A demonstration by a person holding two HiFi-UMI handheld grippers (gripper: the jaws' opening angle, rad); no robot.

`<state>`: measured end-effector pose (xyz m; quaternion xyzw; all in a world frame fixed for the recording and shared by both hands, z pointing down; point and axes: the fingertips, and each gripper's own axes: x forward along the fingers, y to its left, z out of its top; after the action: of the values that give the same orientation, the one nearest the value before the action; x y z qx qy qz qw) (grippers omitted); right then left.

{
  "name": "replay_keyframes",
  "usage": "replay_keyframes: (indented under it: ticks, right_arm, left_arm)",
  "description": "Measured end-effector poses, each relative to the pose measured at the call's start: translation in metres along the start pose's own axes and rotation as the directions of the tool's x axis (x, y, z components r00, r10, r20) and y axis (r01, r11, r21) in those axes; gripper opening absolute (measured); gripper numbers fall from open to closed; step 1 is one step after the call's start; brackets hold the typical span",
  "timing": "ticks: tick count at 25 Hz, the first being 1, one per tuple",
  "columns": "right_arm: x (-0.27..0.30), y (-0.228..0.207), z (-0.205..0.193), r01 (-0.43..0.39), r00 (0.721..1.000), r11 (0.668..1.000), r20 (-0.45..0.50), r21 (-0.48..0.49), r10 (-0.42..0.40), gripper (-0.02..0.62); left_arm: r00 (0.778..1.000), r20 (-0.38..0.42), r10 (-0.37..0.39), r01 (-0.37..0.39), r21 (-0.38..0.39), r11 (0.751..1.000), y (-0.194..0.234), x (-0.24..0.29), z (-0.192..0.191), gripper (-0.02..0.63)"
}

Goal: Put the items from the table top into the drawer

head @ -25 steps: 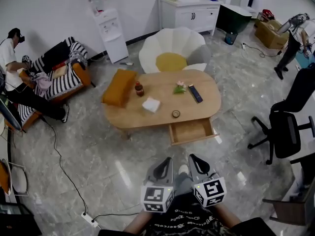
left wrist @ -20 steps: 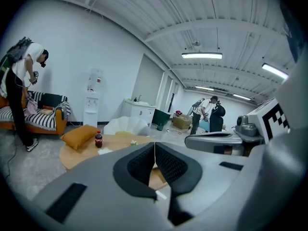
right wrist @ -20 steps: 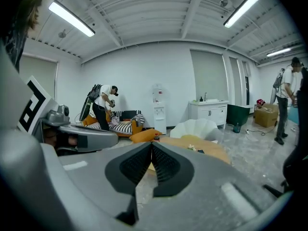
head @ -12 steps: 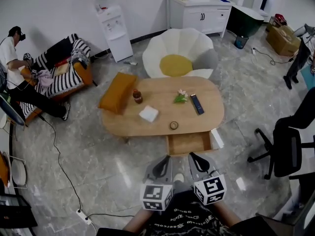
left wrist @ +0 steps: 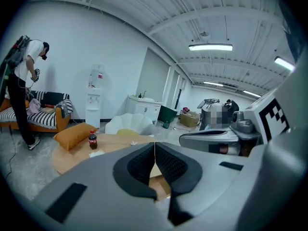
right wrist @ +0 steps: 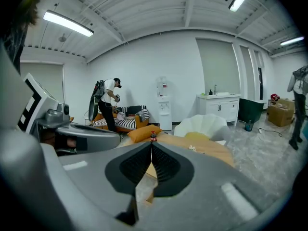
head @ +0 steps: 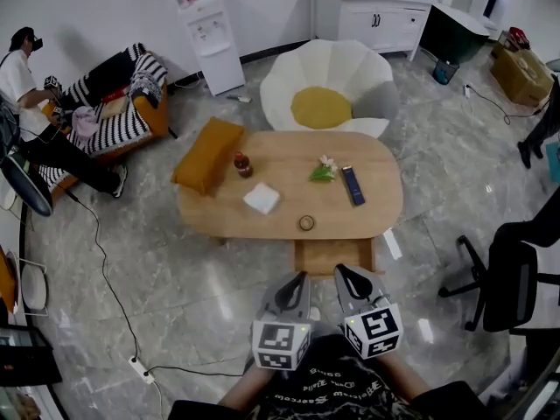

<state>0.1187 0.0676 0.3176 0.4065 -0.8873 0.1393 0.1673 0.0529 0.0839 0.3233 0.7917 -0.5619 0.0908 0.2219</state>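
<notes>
On table top (head: 376,204), lying well apart from one another: bottle (head: 241,164) standing upright near the left end; white napkin (head: 262,199); small round item (head: 306,223) sitting near the front edge; flower sprig (head: 323,171); dark remote (head: 353,185). Overhanging the left end: orange cushion (head: 208,154). Under the front edge: drawer (head: 332,256) standing pulled open, showing bare wood so far as can be made out. Short of the drawer, hovering side by side above the floor: left gripper (head: 297,283) and right gripper (head: 346,278), each with jaws pressed together on nothing, touching nothing. Judging the first pick as not yet begun. Recommending: parting the jaws before reaching over the open drawer; taking the small round item first, being nearest the drawer; gripping the bottle around its body and keeping it upright; pinching the napkin by a raised fold; laying each piece toward the drawer's back, leaving room for the remote lengthwise.
</notes>
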Motion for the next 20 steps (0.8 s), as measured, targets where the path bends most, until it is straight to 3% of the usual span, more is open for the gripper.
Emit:
replay_keyframes:
  ticks: [10, 20]
  right_arm:
    - [0.021, -0.005, -0.006, -0.016, 0.999, 1.0, -0.048, 0.006, 0.016, 0.005]
    - [0.059, -0.006, 0.003, 0.024, 0.997, 0.999, -0.081, 0.033, -0.021, 0.005]
  left_arm:
    - [0.999, -0.032, 0.001, -0.002, -0.02, 1.0, 0.019, 0.019, -0.001, 0.011]
    - [0.997, -0.066, -0.052, 0.051, -0.006, 0.999, 0.054, 0.046, 0.01, 0.011]
